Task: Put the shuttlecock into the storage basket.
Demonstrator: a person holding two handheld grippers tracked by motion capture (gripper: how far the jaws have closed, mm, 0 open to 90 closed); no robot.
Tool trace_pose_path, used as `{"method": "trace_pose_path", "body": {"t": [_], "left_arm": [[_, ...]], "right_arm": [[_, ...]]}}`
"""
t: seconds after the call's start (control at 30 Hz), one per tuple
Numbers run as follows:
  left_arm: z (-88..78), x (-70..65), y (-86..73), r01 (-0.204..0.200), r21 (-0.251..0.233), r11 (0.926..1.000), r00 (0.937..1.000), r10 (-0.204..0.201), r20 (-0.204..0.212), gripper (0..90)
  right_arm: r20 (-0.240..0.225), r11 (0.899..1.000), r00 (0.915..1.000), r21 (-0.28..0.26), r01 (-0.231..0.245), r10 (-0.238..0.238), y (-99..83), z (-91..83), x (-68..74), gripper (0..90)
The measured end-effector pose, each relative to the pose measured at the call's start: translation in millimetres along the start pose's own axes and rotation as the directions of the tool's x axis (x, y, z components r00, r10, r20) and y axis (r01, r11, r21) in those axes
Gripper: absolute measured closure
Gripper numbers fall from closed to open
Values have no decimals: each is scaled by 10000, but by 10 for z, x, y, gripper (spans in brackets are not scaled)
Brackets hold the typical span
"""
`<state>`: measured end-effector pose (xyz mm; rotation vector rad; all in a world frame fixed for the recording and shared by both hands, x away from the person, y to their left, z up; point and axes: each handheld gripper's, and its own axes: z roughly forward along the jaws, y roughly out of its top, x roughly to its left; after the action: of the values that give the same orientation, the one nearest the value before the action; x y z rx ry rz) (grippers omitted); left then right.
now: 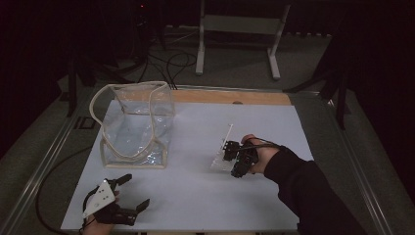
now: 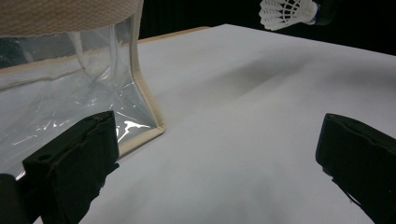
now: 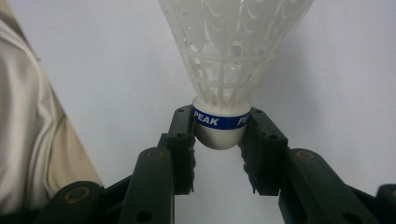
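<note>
A white plastic shuttlecock [image 3: 231, 51] with a blue band reading PEAK has its round cork base pinched between the jaws of my right gripper [image 3: 219, 126]. In the high view the right gripper [image 1: 230, 156] holds the shuttlecock [image 1: 221, 157] low over the white table, right of centre. A clear plastic bag [image 1: 134, 125] with beige trim and handles stands open at the table's left. My left gripper [image 1: 136, 191] rests near the front left corner, jaws wide apart and empty. In the left gripper view, the left gripper [image 2: 219, 154] faces the bag's corner [image 2: 140, 107], and the shuttlecock [image 2: 287, 11] appears far off.
The white table [image 1: 205, 196] has a wooden strip [image 1: 230, 96] along its far edge. A white metal stand [image 1: 240, 24] and cables [image 1: 171, 61] lie on the floor beyond. A beige fabric shape [image 3: 32, 121] fills the left edge of the right gripper view.
</note>
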<state>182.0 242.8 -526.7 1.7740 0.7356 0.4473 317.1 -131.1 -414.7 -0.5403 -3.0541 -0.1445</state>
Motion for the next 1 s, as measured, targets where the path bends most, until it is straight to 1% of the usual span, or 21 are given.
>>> {"method": "trace_pose_path", "body": {"t": [0.13, 0.2, 0.23, 0.27, 0.33, 0.43, 0.47, 0.5, 0.57, 0.6, 0.63, 0.7, 0.73, 0.77, 0.8, 0.83, 0.87, 0.93, 0.97, 1.0], "left_arm": [[0, 1, 0, -21, 25, 10000, 10000, 21, -7, 6], [0, 1, -1, -7, 11, 10000, 10000, 7, -7, 6], [-1, 1, -1, -5, 6, 10000, 10000, 5, -13, 6], [-1, 2, -1, 8, -8, 10000, 10000, -8, -6, 6], [-2, 2, 0, 2, -5, 10000, 10000, -2, -12, 6], [1, 0, -1, 4, -1, 10000, 10000, -4, -5, 6], [1, 1, -1, -11, 4, 10000, 10000, 11, -3, 6], [2, 0, -1, -2, 14, 10000, 10000, 2, 0, 6], [2, 1, -1, -7, 24, 10000, 10000, 7, 6, 6], [1, 0, -1, 0, 26, 10000, 10000, 0, 14, 6], [1, 2, -2, 2, 20, 10000, 10000, -3, 11, 6], [2, 2, -2, -3, 35, 10000, 10000, 3, 6, 6], [2, 2, -3, 1, 28, 10000, 10000, -1, 3, 6], [2, 3, -2, -3, 18, 10000, 10000, 3, 6, 6], [1, 3, -2, -7, 17, 10000, 10000, 7, -1, 6], [0, 3, -2, -3, 13, 10000, 10000, 3, -1, 6], [0, 4, -2, 10, 4, 10000, 10000, -10, 0, 6], [0, 4, -3, 14, 10, 10000, 10000, -14, 2, 6], [0, 4, -3, 4, 11, 10000, 10000, -4, 3, 6], [0, 3, -2, -3, 14, 10000, 10000, 3, 7, 6]], "right_arm": [[48, 9999, 9999, -106, 108, -108, 35, -77, 30, 661], [6, 9996, 9997, -134, 256, -256, 54, -116, 36, 661], [134, 9995, 9996, -196, 241, -238, 70, -147, 40, 662], [68, 9995, 9997, -173, 251, -250, 77, -161, 42, 661], [171, 9992, 9994, -253, 305, -301, 99, -203, 50, 661], [186, 9987, 9990, -309, 408, -402, 130, -256, 60, 661], [176, 9987, 9989, -238, 441, -437, 139, -270, 69, 661], [264, 9985, 9986, -293, 461, -453, 153, -288, 69, 661], [218, 9983, 9984, -252, 533, -528, 171, -306, 72, 661], [308, 9982, 9983, -319, 510, -500, 184, -320, 72, 662], [211, 9981, 9984, -303, 538, -531, 194, -334, 74, 661], [275, 9979, 9983, -397, 517, -506, 218, -363, 79, 662], [190, 9974, 9981, -394, 598, -591, 228, -374, 79, 661], [300, 9973, 9977, -405, 620, -608, 242, -390, 80, 661], [261, 9971, 9979, -458, 603, -592, 254, -401, 81, 662], [237, 9969, 9975, -400, 672, -663, 266, -408, 85, 661], [307, 9970, 9977, -469, 624, -610, 280, -413, 88, 661], [237, 9968, 9974, -405, 686, -676, 303, -426, 90, 661], [288, 9968, 9975, -468, 653, -640, 316, -436, 88, 661], [195, 9965, 9976, -499, 669, -660, 327, -444, 87, 661]]}}
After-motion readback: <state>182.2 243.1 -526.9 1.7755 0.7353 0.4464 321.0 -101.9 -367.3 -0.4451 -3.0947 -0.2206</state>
